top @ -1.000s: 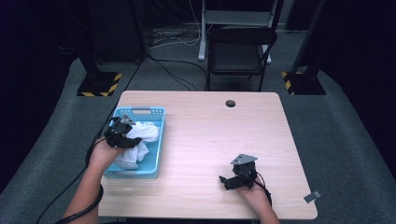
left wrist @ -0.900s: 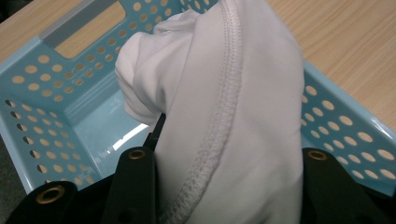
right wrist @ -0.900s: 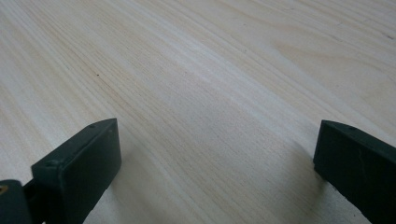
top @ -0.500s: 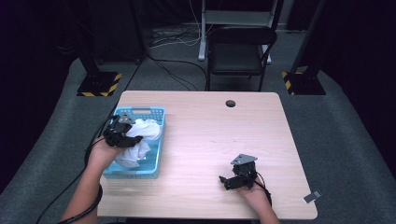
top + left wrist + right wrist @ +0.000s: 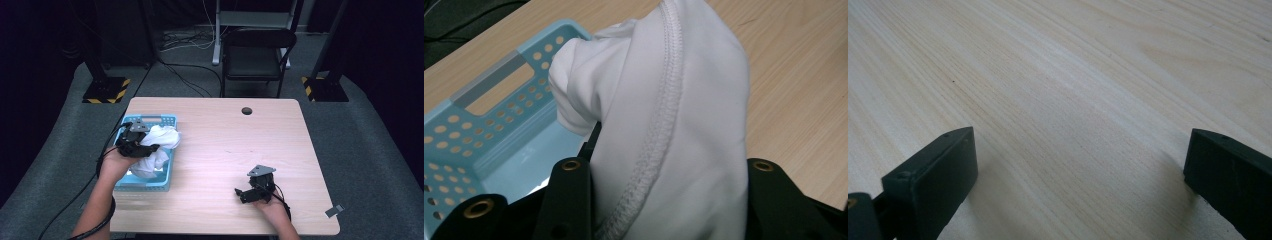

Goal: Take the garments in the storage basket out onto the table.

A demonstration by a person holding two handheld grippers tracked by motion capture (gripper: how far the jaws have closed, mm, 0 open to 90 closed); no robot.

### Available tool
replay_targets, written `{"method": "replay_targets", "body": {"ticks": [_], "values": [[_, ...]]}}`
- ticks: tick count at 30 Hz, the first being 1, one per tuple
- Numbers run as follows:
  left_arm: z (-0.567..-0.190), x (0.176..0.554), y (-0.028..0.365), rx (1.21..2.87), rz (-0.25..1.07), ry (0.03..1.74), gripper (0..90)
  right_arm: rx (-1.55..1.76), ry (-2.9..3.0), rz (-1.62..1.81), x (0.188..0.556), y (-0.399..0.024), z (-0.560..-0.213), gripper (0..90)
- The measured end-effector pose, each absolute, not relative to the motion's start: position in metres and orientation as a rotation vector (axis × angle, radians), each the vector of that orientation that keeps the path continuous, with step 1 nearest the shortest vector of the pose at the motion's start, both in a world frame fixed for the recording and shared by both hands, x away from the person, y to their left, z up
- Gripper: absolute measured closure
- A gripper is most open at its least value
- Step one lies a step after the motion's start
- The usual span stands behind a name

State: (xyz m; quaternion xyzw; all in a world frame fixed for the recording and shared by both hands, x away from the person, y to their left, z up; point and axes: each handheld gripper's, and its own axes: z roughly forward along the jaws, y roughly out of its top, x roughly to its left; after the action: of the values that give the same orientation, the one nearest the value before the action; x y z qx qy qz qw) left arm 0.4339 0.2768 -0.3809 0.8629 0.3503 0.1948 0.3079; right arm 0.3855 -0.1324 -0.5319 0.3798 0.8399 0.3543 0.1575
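The wooden tabletop (image 5: 220, 150) carries a light blue perforated basket (image 5: 150, 182) at its left side, and most of the bare wood to the right of it lies free. A white garment (image 5: 157, 145) is bunched up in and above the basket, part of it draped over the basket's right rim toward the open wood. The left gripper (image 5: 134, 144) has its fingers clamped on a thick fold of that cloth; the left gripper view shows a stitched hem (image 5: 659, 125) running between the two black fingers, with the basket's handle slot beyond. The right gripper (image 5: 252, 192) rests low near the front right of the tabletop, its fingers wide apart with only wood grain between them. The likely trouble: the lower folds could snag on the basket rim and drag or tip the light basket, or the bulky, slippery fold could slide out of the grip.
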Motion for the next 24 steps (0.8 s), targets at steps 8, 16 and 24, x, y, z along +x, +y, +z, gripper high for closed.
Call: {"method": "replay_targets", "body": {"ticks": [8,16,24], "values": [[-0.376,0.432,0.262,2.285,0.517,0.879,58.1,1.084,2.403,1.009,0.385,-0.132,-0.532,0.2],[-0.374,0.431,0.247,2.289,0.517,0.846,57.9,1.086,2.403,1.011,0.385,-0.132,-0.532,0.2],[-0.376,0.432,0.228,2.295,0.496,0.808,57.8,1.086,2.404,1.014,0.386,-0.132,-0.532,0.1]]}}
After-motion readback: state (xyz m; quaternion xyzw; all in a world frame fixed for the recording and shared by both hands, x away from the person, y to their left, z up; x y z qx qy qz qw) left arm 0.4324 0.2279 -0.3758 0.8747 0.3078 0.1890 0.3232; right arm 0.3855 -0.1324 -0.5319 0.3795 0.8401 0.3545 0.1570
